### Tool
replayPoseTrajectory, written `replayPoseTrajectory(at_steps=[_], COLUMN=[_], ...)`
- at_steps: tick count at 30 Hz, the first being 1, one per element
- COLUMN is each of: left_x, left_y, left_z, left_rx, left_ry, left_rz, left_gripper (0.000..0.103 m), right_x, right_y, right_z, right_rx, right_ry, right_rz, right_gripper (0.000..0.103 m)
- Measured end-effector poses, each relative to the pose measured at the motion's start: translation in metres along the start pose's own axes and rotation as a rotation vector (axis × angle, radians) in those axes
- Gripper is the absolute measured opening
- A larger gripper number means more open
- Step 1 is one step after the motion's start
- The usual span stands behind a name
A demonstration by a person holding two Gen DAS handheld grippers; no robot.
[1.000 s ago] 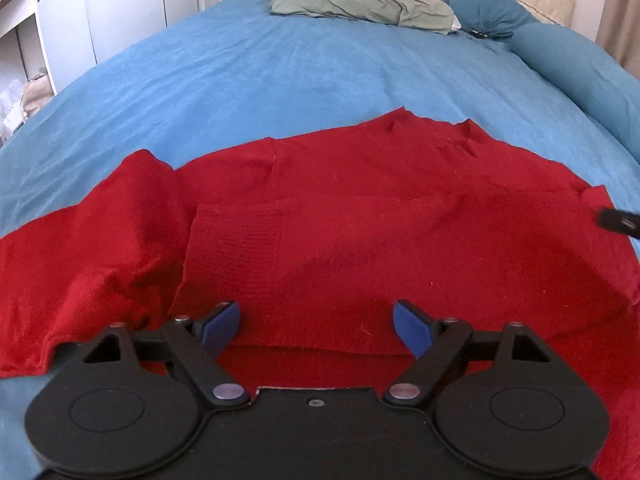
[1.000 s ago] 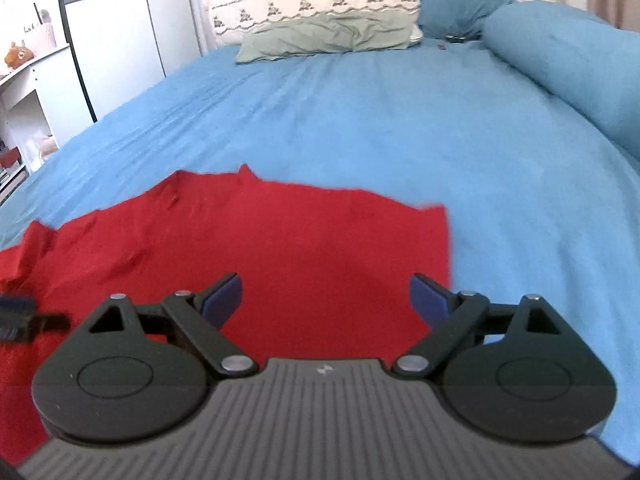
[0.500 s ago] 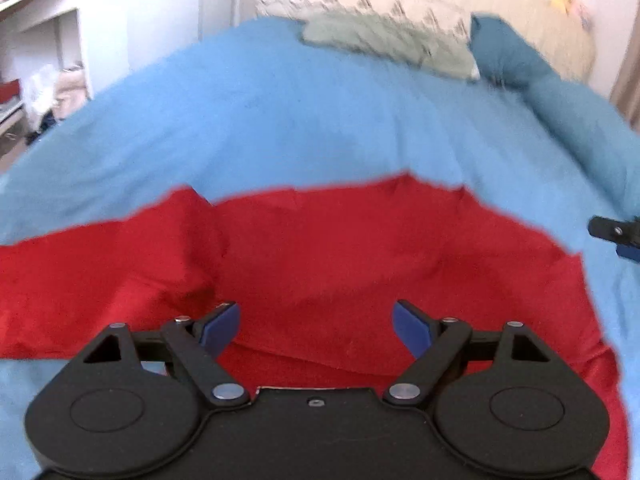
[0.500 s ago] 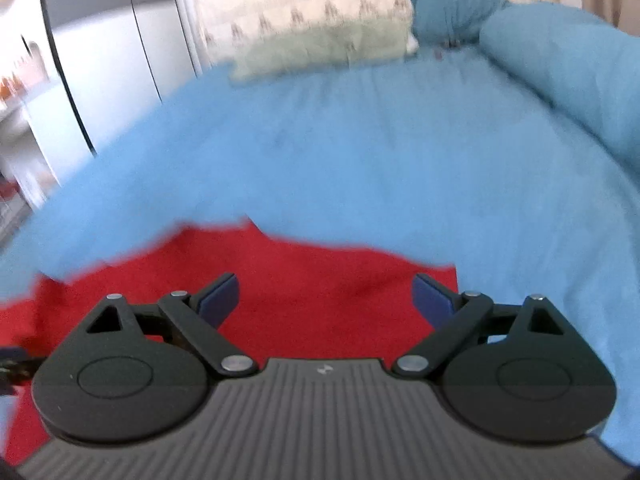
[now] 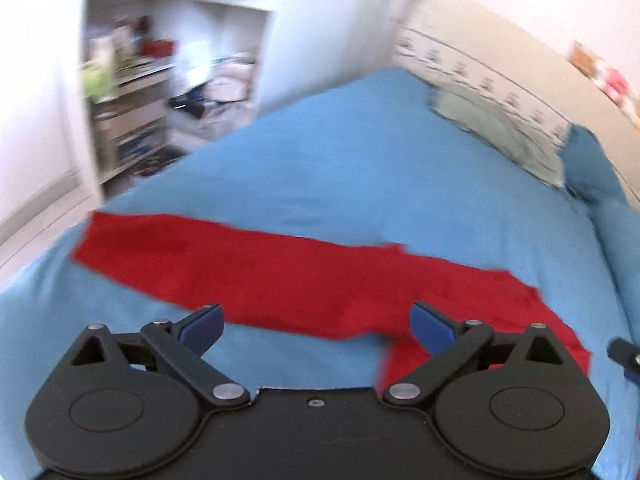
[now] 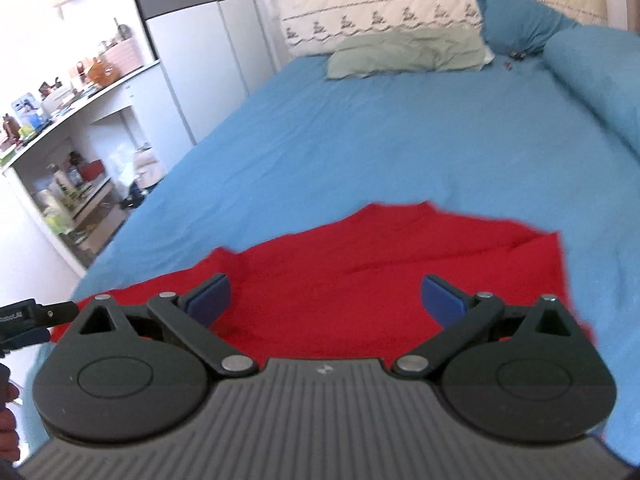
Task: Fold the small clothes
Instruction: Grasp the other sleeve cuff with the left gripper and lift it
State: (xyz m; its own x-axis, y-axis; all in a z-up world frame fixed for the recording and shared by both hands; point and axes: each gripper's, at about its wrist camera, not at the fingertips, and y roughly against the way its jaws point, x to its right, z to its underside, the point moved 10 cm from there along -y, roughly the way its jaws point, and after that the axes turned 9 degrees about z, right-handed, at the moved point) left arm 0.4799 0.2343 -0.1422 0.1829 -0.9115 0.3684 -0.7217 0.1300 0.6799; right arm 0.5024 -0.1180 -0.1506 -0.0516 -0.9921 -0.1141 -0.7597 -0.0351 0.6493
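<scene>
A red knit garment [image 5: 304, 280] lies on the blue bedsheet [image 5: 360, 168], one long sleeve stretched out to the left in the left wrist view. It also shows in the right wrist view [image 6: 392, 264], its body spread flat. My left gripper [image 5: 316, 326] is open and empty, just before the sleeve's near edge. My right gripper [image 6: 325, 298] is open and empty above the garment's near part. The tip of the left gripper [image 6: 28, 314] shows at the left edge of the right wrist view.
A green pillow [image 6: 404, 54] and a blue pillow [image 6: 520, 16] lie at the headboard. A blue bolster [image 6: 600, 80] runs along the bed's right side. White shelves [image 6: 68, 152] with clutter stand left of the bed.
The left gripper has swung left and back, so the sleeve and the shelves are now in its view. The right gripper has pulled back slightly. Both stay open.
</scene>
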Motion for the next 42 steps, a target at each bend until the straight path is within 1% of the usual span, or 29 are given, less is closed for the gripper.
replayPoseTrajectory(at_steps=[3,6,8,9,11,12,13,14,17,18,19,20,21,22,25,27,29,31,33,35,38,40,42], left_x=[-0.062,-0.113,-0.145,-0.160,-0.183,-0.192,-0.198,-0.203,-0.204,-0.204,-0.204,-0.205,-0.207,-0.209,-0.210,-0.202,-0.185,-0.159,-0.124,-0.077,-0.003,0.054,0.112], left_y=[-0.011,-0.028,-0.039,-0.046,-0.061,-0.067,-0.075,-0.081,-0.085,-0.085,-0.086,-0.087,-0.088,-0.089,-0.090,-0.086,-0.076,-0.064,-0.053,-0.044,-0.038,-0.037,-0.042], left_z=[-0.004,-0.011,-0.016,-0.017,-0.014,-0.011,-0.008,-0.007,-0.012,-0.014,-0.016,-0.018,-0.019,-0.020,-0.026,-0.033,-0.045,-0.062,-0.080,-0.096,-0.108,-0.106,-0.096], left_rx=[-0.009,-0.005,0.004,0.007,-0.003,-0.014,-0.030,-0.034,0.005,0.012,0.017,0.023,0.029,0.033,0.048,0.065,0.098,0.142,0.182,0.217,0.243,0.251,0.246], left_ry=[0.062,0.108,0.124,0.134,0.169,0.185,0.203,0.214,0.215,0.204,0.197,0.194,0.195,0.199,0.216,0.184,0.137,0.082,0.023,-0.035,-0.126,-0.179,-0.229], left_rz=[-0.042,-0.060,-0.100,-0.111,-0.112,-0.110,-0.110,-0.111,-0.110,-0.121,-0.134,-0.146,-0.160,-0.168,-0.158,-0.156,-0.140,-0.110,-0.067,-0.007,0.080,0.154,0.226], left_gripper=[0.098,0.089,0.087,0.084,0.074,0.064,0.059,0.058,0.057,0.053,0.044,0.038,0.021,0.010,0.006,0.006,0.006,0.006,0.006,0.006,0.006,0.006,0.006], right_x=[-0.042,-0.080,-0.100,-0.108,-0.122,-0.125,-0.128,-0.130,-0.130,-0.131,-0.131,-0.131,-0.132,-0.131,-0.129,-0.126,-0.120,-0.113,-0.102,-0.088,-0.056,-0.031,0.001], right_y=[-0.016,-0.030,-0.037,-0.040,-0.045,-0.048,-0.050,-0.054,-0.062,-0.063,-0.064,-0.066,-0.067,-0.068,-0.072,-0.074,-0.074,-0.073,-0.069,-0.064,-0.055,-0.049,-0.043], right_z=[0.020,0.048,0.063,0.069,0.077,0.080,0.081,0.083,0.082,0.082,0.081,0.080,0.080,0.079,0.075,0.071,0.066,0.058,0.047,0.035,0.017,0.006,-0.005], right_rx=[-0.025,-0.054,-0.066,-0.077,-0.081,-0.080,-0.081,-0.086,-0.095,-0.093,-0.093,-0.092,-0.090,-0.089,-0.079,-0.069,-0.060,-0.046,-0.028,-0.008,0.021,0.043,0.060], right_ry=[-0.020,-0.031,-0.020,-0.007,0.012,0.017,0.018,0.019,0.022,0.025,0.028,0.028,0.026,0.022,0.009,0.001,-0.012,-0.026,-0.036,-0.047,-0.064,-0.072,-0.078], right_rz=[-0.001,0.020,0.034,0.045,0.061,0.067,0.074,0.080,0.097,0.102,0.104,0.104,0.105,0.104,0.101,0.098,0.094,0.087,0.083,0.082,0.085,0.093,0.118], right_gripper=[0.103,0.103,0.103,0.103,0.103,0.103,0.103,0.103,0.103,0.103,0.103,0.103,0.103,0.103,0.103,0.103,0.103,0.103,0.103,0.103,0.103,0.103,0.103])
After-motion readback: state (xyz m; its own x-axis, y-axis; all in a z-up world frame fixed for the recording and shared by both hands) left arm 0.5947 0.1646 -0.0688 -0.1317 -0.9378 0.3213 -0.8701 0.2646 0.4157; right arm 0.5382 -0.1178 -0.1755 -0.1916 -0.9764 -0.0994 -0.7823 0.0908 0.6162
